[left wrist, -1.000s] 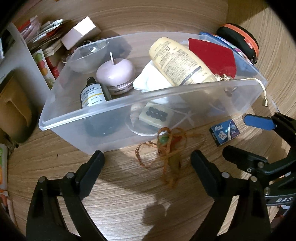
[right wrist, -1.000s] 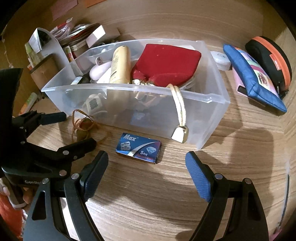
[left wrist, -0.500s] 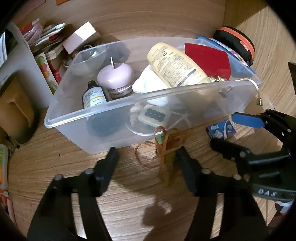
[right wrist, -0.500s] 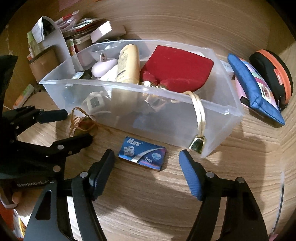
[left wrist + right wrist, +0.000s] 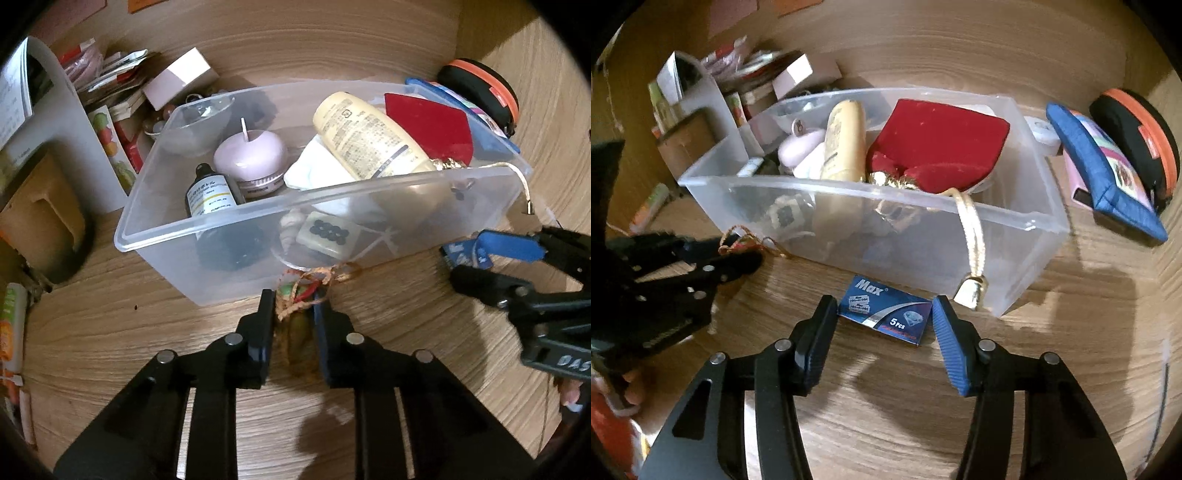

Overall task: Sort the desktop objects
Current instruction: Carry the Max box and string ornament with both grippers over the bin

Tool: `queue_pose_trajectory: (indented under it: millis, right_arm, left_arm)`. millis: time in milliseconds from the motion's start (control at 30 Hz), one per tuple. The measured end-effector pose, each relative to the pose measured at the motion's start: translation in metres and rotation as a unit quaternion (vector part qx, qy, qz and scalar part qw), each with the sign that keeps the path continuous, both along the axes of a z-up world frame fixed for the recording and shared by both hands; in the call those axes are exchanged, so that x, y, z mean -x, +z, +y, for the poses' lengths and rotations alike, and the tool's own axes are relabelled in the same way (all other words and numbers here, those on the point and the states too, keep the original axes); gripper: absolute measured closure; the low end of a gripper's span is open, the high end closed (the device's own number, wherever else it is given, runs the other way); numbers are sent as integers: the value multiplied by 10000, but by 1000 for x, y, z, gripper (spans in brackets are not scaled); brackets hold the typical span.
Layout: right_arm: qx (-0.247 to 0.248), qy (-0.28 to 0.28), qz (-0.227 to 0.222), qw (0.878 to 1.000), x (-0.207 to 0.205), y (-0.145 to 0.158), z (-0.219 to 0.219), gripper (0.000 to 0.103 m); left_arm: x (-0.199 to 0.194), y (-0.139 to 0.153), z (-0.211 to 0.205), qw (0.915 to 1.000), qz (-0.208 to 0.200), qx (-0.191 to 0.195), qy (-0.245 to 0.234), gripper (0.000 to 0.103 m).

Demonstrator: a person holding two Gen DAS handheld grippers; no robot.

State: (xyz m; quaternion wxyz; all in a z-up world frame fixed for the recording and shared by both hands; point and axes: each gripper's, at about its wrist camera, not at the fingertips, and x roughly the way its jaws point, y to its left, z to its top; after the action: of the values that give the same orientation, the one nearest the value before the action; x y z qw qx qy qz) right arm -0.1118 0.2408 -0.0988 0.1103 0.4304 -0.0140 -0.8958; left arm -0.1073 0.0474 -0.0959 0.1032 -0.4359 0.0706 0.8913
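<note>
The left tool [image 5: 293, 314] is clenched on the corded trinket [image 5: 295, 295], which lies on the counter [image 5: 110, 332] touching the front wall of the clear bin [image 5: 258, 273]. Its loose orange cord could snag on the bin's rim during a lift, and the grip is only on a thin, soft bundle, so it may slip. The right tool [image 5: 884, 325] is released, its fingers astride the blue blade box [image 5: 884, 312]; the box is flat and low, so the fingers may skid over it. A gold tassel [image 5: 971, 291] hangs over the bin wall at 1 o'clock of the box, near the right finger. Open counter lies toward 6 o'clock in both views.
</note>
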Motion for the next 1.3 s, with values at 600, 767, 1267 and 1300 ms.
queue_pose_trajectory:
  millis: [600,767,1267,1300]
  right_arm:
    - [270,-115,527,9982,-40,37,26,54]
    - [313,-106,656,9973,-43,46,26,54]
    - [305,-15,1049,9940,-40,76,25,54]
    - [298,-14,1083,9937,-38,78,24,54]
  left_arm:
    - [-30,19,-35,9995,133,-236,154,85]
    - [-37,34,-45,9988,304,-278,269,85]
    - [-39,91,-72,9949,769,-564,335,85]
    - [-37,97,-72,9944,813,-604,310,85]
